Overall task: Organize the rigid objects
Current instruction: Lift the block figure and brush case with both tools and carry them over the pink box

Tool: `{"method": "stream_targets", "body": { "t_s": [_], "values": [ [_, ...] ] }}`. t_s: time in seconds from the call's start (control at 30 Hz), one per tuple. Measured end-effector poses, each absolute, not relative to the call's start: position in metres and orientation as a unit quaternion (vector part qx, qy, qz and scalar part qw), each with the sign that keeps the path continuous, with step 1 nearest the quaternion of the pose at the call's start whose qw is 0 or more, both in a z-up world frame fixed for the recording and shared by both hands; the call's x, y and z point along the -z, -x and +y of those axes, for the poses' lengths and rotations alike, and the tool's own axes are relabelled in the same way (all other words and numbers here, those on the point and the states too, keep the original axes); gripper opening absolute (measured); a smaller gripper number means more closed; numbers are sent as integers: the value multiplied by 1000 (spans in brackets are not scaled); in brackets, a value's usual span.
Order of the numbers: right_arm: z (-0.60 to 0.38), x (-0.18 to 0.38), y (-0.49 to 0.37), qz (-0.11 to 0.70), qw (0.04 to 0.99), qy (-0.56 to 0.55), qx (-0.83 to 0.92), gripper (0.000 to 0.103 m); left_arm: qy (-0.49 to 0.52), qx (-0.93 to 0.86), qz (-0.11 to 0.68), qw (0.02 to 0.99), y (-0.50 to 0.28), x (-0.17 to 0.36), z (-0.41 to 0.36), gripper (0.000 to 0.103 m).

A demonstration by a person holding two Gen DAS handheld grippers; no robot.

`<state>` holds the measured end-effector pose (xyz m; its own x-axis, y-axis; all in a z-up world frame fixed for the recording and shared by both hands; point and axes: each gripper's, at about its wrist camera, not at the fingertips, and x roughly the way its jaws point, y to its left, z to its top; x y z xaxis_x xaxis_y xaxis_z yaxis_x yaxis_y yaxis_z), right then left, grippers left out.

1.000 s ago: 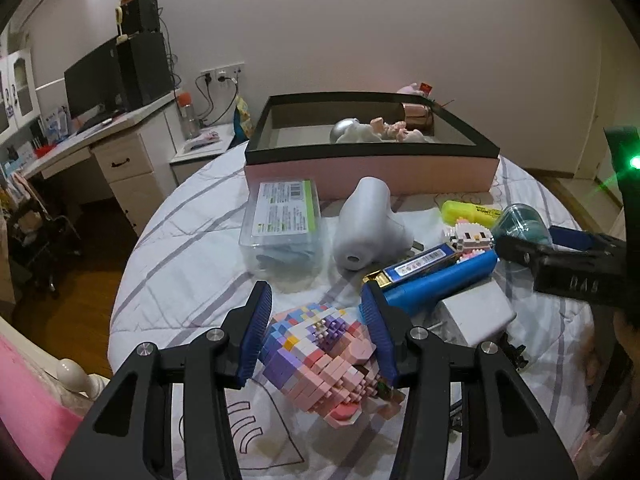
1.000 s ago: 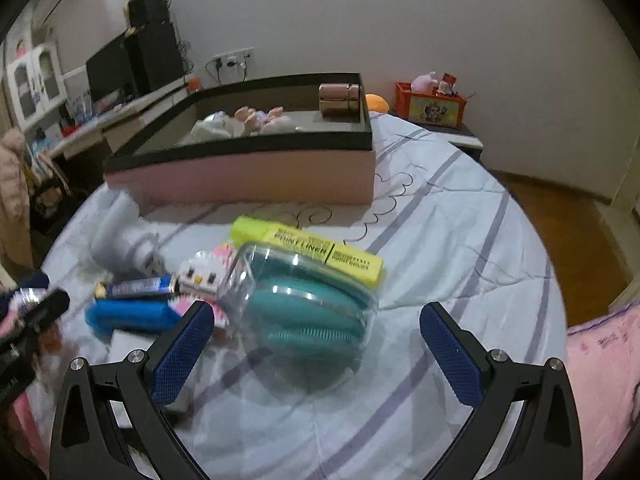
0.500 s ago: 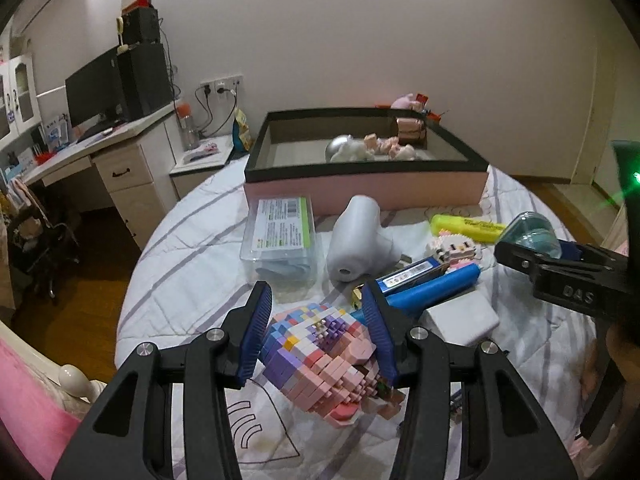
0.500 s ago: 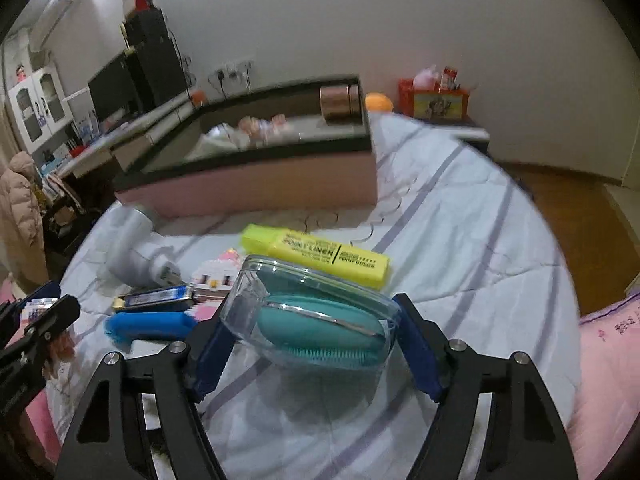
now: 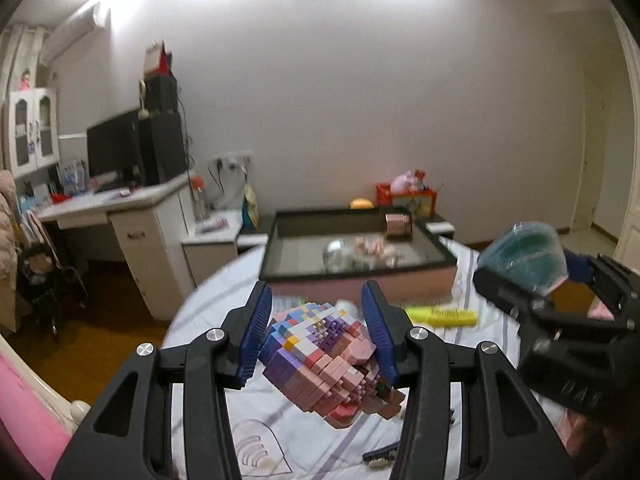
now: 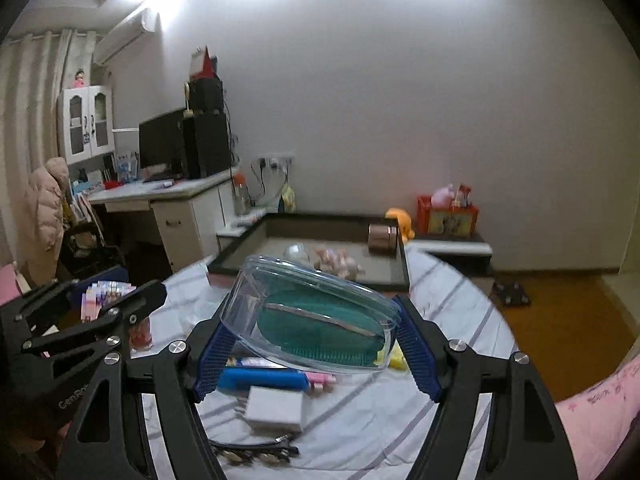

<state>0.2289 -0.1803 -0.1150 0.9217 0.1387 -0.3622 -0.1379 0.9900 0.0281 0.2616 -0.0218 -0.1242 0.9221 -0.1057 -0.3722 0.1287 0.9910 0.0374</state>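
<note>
- My left hand-held gripper (image 5: 318,334) is closed partway on the block figure (image 5: 324,354), a pastel build of pink, purple and blue bricks; both blue pads press its sides and it hangs clear of the striped bed sheet (image 5: 280,436).
- My right hand-held gripper (image 6: 316,344) is clamped on the clear case (image 6: 316,316) with a teal brush inside. Its jaws came in from wide open within the last second and then stopped, pads against the case's two ends, and the case is lifted off the sheet.
- In the left wrist view the same case shows at the right edge, raised and blurred.
- The pink-sided box (image 5: 356,258) with the dark rim sits on the far part of the bed, beyond both held things. Inside it I see a copper-coloured tin (image 6: 382,239) by the far right corner, a small pink figure (image 6: 338,260) and a silvery round thing (image 5: 336,249) near the middle.
- On the sheet: a yellow highlighter (image 5: 442,315) lies near the box's front wall, a blue bar-shaped item (image 6: 260,380) lies under the case, a white charger block (image 6: 274,408) lies just in front of it, and a dark hair clip (image 6: 256,450) lies nearest to me.
- Motion blur softens much of the left view, so I cannot make out the smaller items there.
</note>
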Motion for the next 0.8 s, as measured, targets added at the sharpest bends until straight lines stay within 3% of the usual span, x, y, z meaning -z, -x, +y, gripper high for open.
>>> {"method": "stream_targets", "body": {
  "t_s": [0.8],
  "values": [
    [-161, 55, -197, 104, 992, 15, -73, 76, -37, 19, 83, 996, -214, 62, -15, 48]
  ]
}}
